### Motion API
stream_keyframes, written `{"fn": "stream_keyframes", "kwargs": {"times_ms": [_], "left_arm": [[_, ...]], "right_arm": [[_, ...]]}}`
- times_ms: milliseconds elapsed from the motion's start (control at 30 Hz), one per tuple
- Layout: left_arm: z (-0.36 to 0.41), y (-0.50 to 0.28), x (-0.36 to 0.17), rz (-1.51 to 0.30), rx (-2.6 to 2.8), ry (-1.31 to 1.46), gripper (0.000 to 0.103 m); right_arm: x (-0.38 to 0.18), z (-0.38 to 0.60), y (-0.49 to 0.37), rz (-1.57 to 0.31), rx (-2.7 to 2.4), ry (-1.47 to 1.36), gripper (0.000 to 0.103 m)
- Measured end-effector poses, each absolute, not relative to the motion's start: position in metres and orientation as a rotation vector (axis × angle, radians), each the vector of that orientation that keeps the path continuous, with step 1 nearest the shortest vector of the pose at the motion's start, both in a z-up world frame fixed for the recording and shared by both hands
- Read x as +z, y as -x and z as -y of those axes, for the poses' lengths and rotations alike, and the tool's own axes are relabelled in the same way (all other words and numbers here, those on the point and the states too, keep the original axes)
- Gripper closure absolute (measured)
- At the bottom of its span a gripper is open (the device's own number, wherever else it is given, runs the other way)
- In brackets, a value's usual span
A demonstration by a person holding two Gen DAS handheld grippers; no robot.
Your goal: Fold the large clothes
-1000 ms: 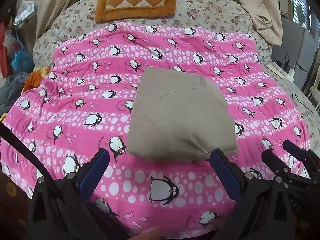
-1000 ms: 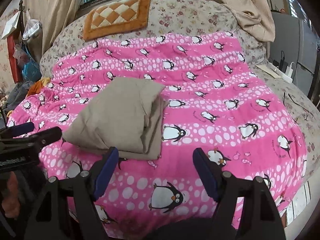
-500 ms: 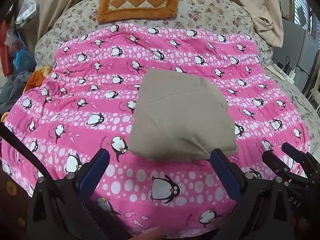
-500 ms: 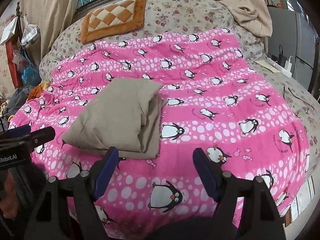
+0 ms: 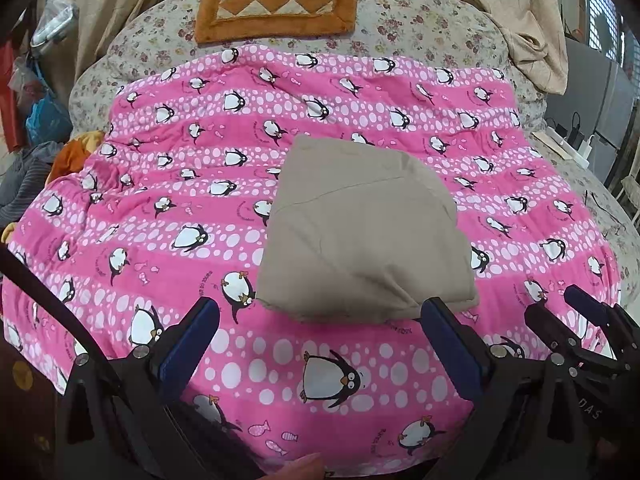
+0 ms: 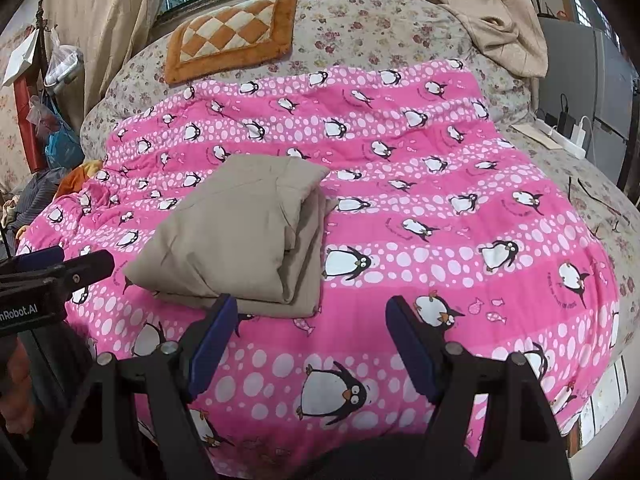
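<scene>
Folded garment: matt beige woven cloth, smooth. Blanket: soft fleecy pink cloth. Left gripper: matt black plastic, blue pads.

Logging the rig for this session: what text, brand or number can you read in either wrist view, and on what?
"nRobot.AI", cut off at the frame edge: white print on the black left gripper, seen from the right wrist.
"DAS": faint letters on the black right gripper, seen from the left wrist.
Small print on the pink penguin-patterned blanket: too blurred to read.
</scene>
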State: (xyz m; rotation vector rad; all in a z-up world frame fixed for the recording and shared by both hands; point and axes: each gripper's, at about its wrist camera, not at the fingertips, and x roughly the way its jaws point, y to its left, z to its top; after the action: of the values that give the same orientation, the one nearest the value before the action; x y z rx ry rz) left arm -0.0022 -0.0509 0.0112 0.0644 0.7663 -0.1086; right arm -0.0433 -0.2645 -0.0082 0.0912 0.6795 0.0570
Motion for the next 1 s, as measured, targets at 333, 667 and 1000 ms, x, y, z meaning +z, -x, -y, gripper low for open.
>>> {"fn": "stream_keyframes", "kwargs": {"times_ms": [333,667,1000], "left_arm": [[0.0527,0.0019,0.0102,-0.77,-0.109,-0.062,0.029],[0.0579,0.0035,0.0084,-0.77,-0.108,-0.064,0.029],[0.0575,0.0047,0.0077,-0.767,-0.095,-0.057,0.029]], "right_arm": [[-0.0072,0.2644,0.0437,-0.678,0.06,-0.091,0.023],[-0.0068,0.266,0.0462,-0.673,0.065,-0.101,0.023],[-0.0064,0.2674,0.0467,-0.665,0.068,-0.104,0.023]]}}
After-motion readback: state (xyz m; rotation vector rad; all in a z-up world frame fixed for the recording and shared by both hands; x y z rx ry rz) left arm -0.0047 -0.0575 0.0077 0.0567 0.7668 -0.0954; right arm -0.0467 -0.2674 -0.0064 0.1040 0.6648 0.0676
